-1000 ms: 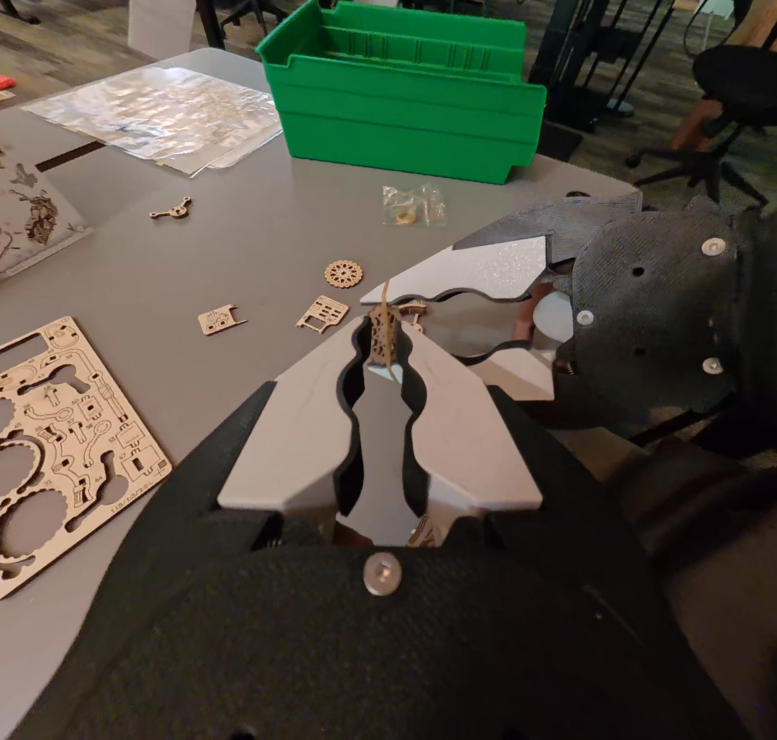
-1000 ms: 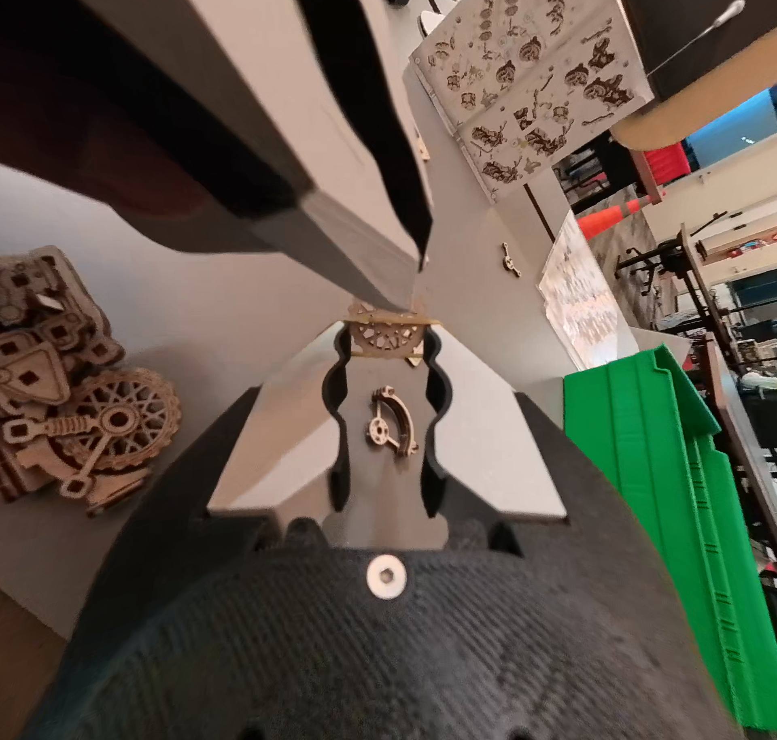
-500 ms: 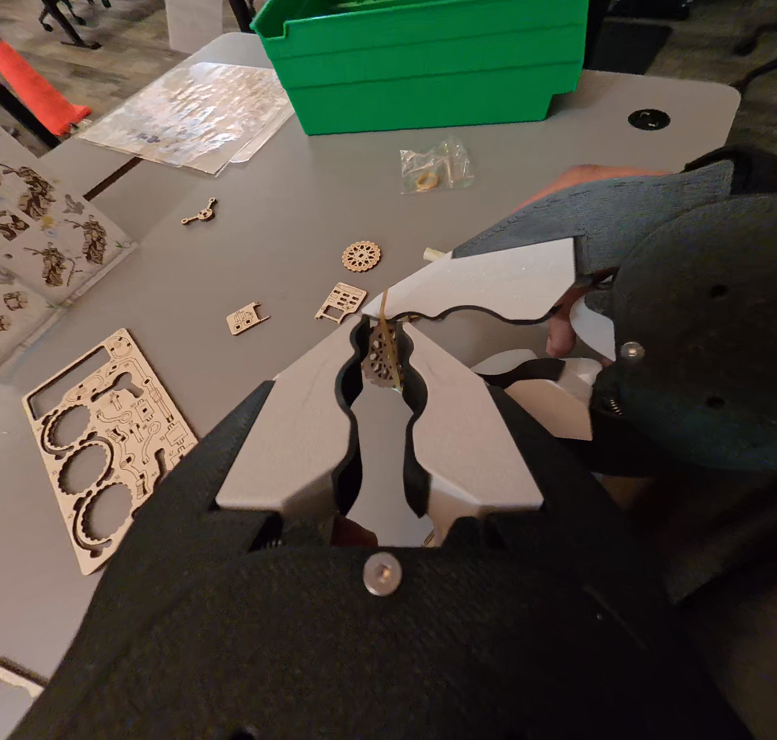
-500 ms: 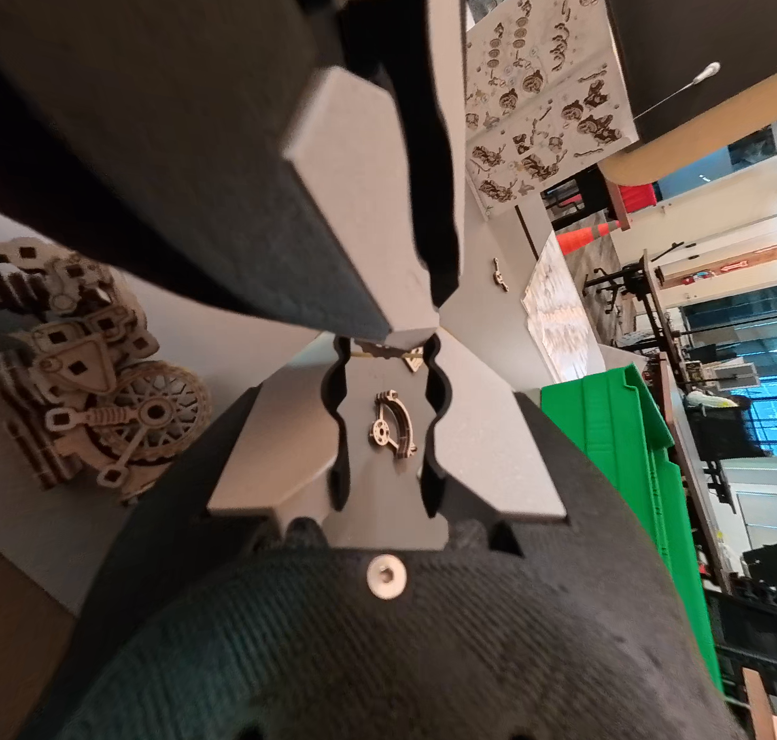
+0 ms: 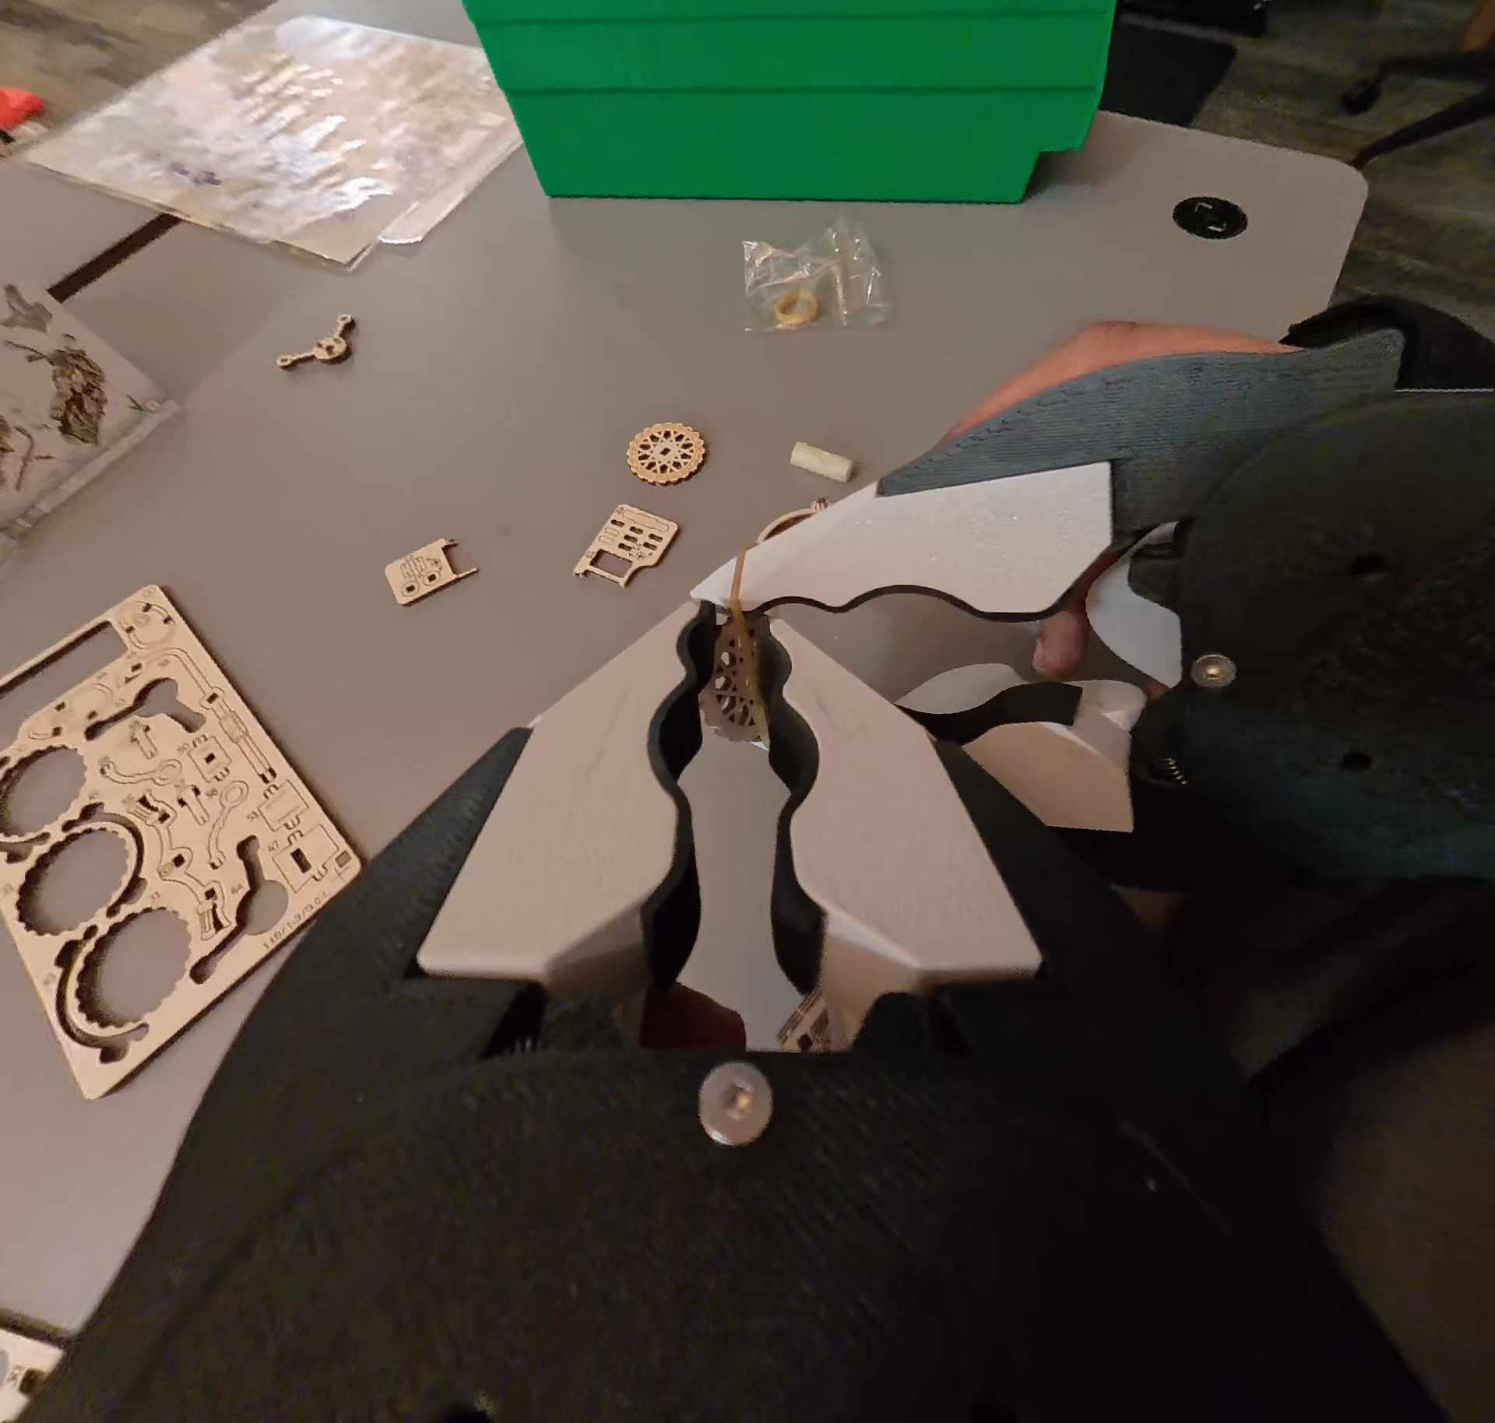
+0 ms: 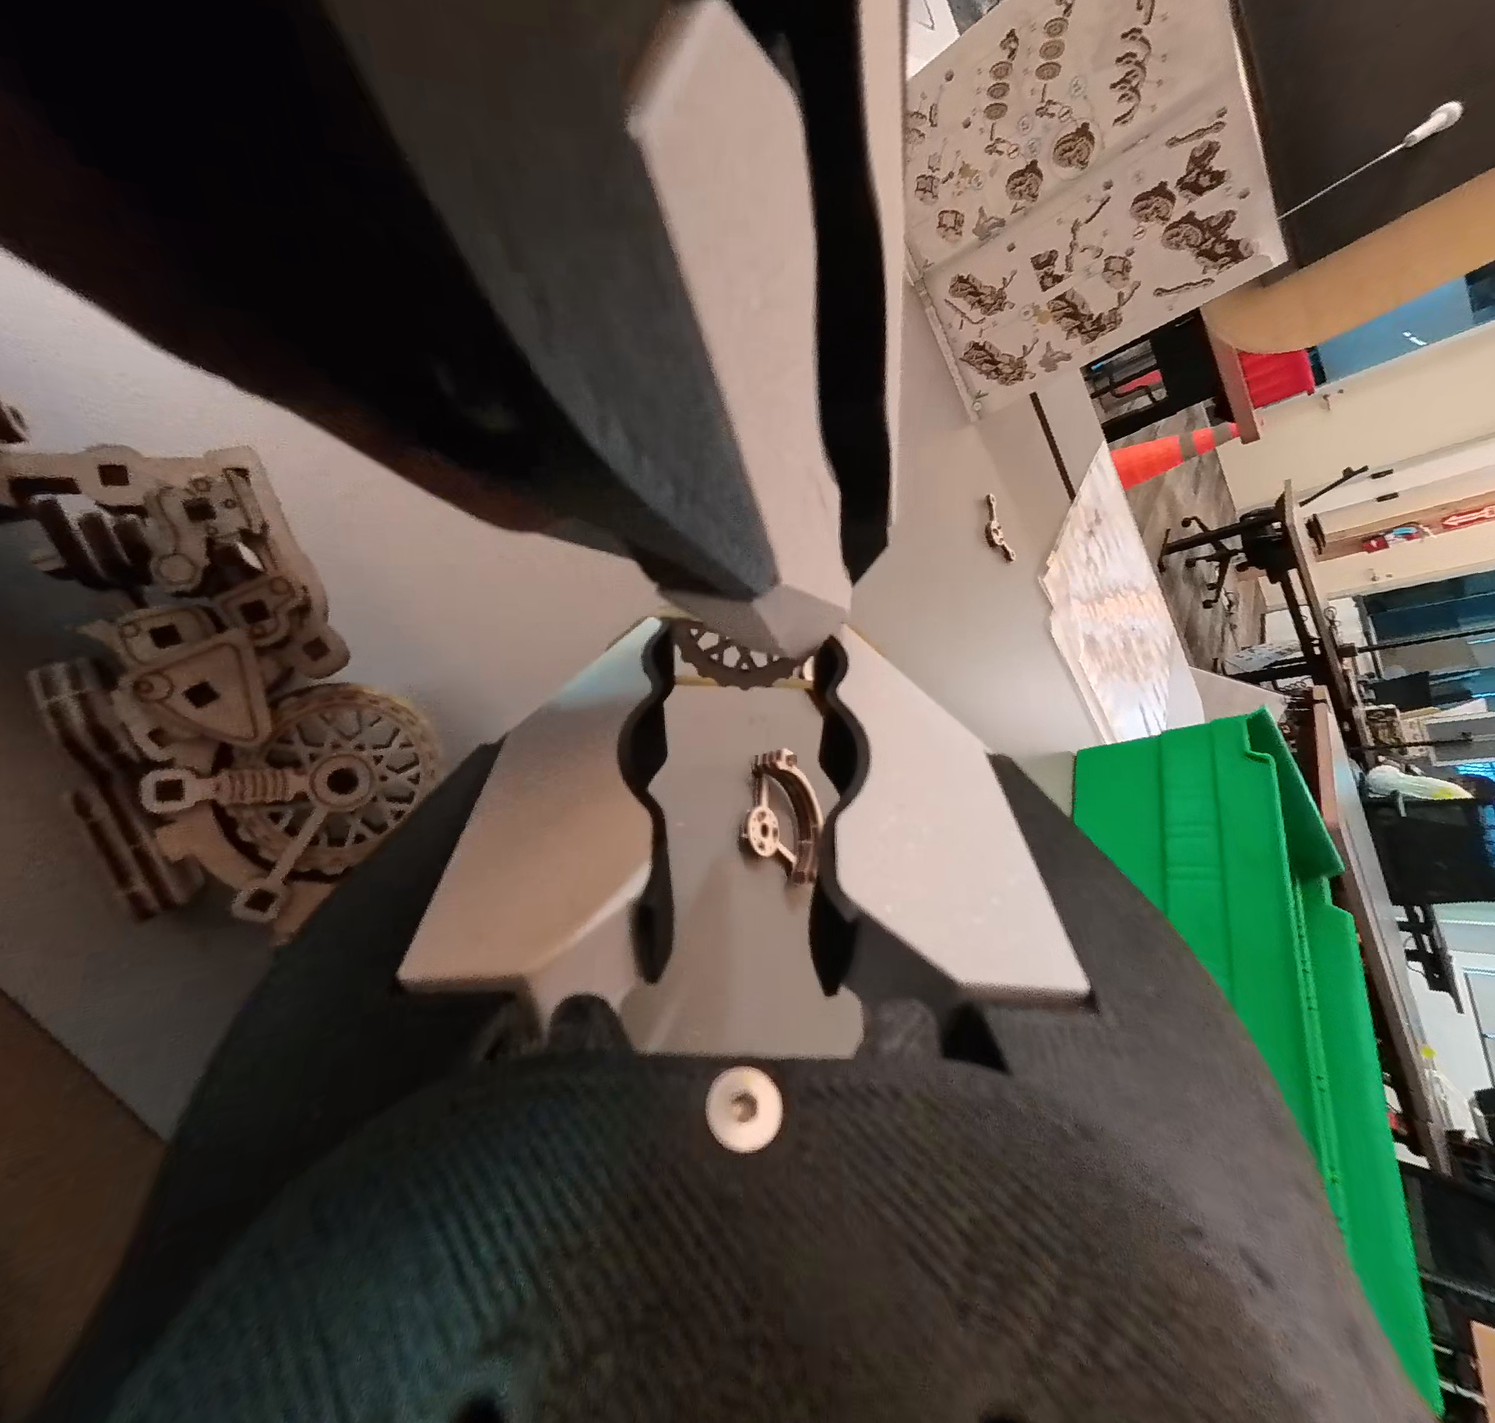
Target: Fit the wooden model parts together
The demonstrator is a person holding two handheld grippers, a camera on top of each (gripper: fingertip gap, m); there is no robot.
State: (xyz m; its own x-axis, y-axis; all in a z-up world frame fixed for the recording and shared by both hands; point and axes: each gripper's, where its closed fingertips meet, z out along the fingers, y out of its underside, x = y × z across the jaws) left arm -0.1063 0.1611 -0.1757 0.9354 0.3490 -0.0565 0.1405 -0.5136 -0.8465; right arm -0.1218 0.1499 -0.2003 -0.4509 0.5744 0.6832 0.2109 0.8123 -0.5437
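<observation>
My left gripper [image 5: 738, 640] is shut on a small dark wooden gear [image 5: 732, 693], held above the grey table [image 5: 501, 430]. A thin yellowish band [image 5: 740, 587] runs along the gear. My right gripper [image 6: 748, 660] comes in from the right and meets the left one tip to tip. Its fingertips close on the same gear [image 6: 728, 660] across its rim. In the right wrist view the left gripper [image 6: 781, 612] comes down from above onto the gear. An assembled wooden model [image 6: 218, 697] stands at the left there. A curved wooden part [image 6: 781, 818] lies on the table under my right fingers.
A green bin [image 5: 793, 66] stands at the back. Loose on the table are a light gear [image 5: 665, 454], two small plates [image 5: 627, 555] [image 5: 425, 571], a lever piece [image 5: 317, 349], a punched-out sheet [image 5: 146, 818], a clear bag [image 5: 813, 276], a short peg [image 5: 821, 462], a booklet [image 6: 1076, 195] and plastic wrap [image 5: 267, 130]. Both grippers' tips are close together, under 4 cm apart. Both grippers' tips are roughly 30 centimetres from the lever piece [image 5: 317, 349]. My right wrist view [image 6: 996, 525] looks at it from another angle.
Both grippers have stayed closed on the gear. The left gripper has swung more upright over the right one's tips. The pair has shifted a little towards the bin.
</observation>
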